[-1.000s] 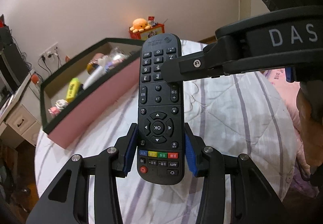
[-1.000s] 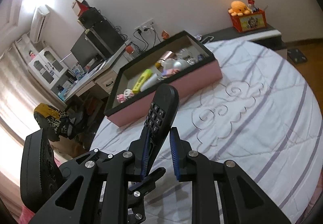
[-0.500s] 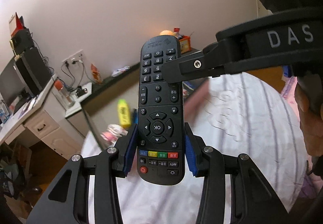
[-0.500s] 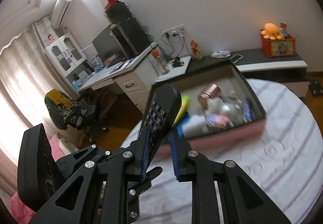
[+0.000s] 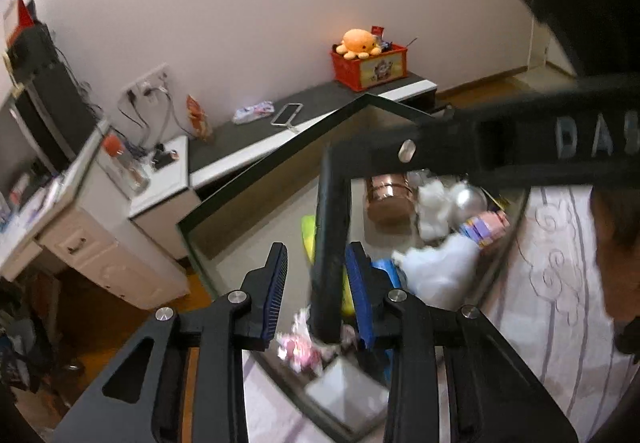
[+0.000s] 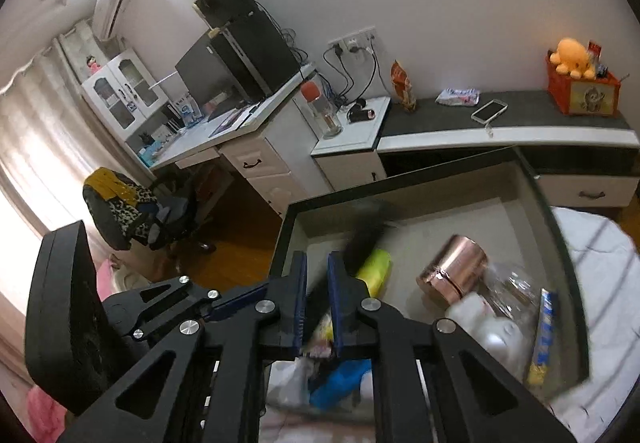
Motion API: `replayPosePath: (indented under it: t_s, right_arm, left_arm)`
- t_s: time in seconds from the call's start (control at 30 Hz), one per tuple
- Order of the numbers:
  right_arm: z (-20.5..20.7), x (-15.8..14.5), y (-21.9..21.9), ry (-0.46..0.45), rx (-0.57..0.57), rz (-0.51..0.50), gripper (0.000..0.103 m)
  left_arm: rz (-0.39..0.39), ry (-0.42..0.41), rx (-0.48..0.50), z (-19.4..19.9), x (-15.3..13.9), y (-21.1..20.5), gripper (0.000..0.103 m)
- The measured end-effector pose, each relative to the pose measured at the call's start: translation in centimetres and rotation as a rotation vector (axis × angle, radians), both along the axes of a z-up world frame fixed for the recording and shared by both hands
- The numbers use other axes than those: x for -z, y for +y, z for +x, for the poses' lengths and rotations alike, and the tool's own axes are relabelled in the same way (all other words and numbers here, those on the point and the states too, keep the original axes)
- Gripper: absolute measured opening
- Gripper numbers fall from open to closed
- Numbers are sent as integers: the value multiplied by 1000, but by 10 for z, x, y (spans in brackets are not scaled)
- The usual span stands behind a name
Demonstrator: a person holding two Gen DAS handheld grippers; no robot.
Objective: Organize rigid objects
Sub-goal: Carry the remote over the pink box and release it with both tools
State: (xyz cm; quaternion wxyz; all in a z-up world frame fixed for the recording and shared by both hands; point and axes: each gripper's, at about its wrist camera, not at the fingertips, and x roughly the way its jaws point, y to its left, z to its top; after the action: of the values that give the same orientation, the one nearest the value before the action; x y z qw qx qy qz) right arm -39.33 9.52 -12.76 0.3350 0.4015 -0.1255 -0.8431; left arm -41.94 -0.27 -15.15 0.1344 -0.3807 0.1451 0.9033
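Note:
A black remote (image 5: 330,243) hangs edge-on over the open box (image 5: 280,151), blurred in both views. It stands between the jaws of my left gripper (image 5: 317,255), close against the right pad, with a clear gap to the left pad. Those jaws are closing and do not press it. My right gripper (image 6: 316,259) is shut, its pads nearly together. The blurred remote (image 6: 366,239) shows just past its right fingertip. In the left wrist view a right gripper finger (image 5: 400,151) reaches the remote's top end. Whether those pads still pinch it is unclear.
The dark-rimmed box (image 6: 400,183) holds a copper cup (image 6: 452,275), a yellow tube (image 6: 374,267), white, blue and pink items. It lies on a striped bedspread (image 5: 552,263). Beyond it are a low shelf (image 6: 520,115) with a phone and a white desk (image 6: 256,163). A hand (image 5: 616,243) is at right.
Both grippers have moved from over the bedspread to above the box. The remote has turned from face-on to edge-on in the left wrist view. Both pairs of jaws have narrowed.

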Motion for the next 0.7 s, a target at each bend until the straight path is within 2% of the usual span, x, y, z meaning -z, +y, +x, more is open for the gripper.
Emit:
replayPosePath:
  t_s: [0.23,0.57,0.6,0.7]
  right_arm:
    - [-24,31,-10,-47,10,72,9]
    - [-27,34,1,-75,24,66,10]
    - [-23,32,4,-74,30,65,10]
    - [-15,28,7,-72,30,71,10]
  left_arm:
    - [-27,-74,-4,-31,37,-3,31]
    - [-19,-62,-14,-21,34,4,32]
    - [-22,-62,-20,-18,33,5,33]
    - [-12,-57,-29,-5,28,9,48]
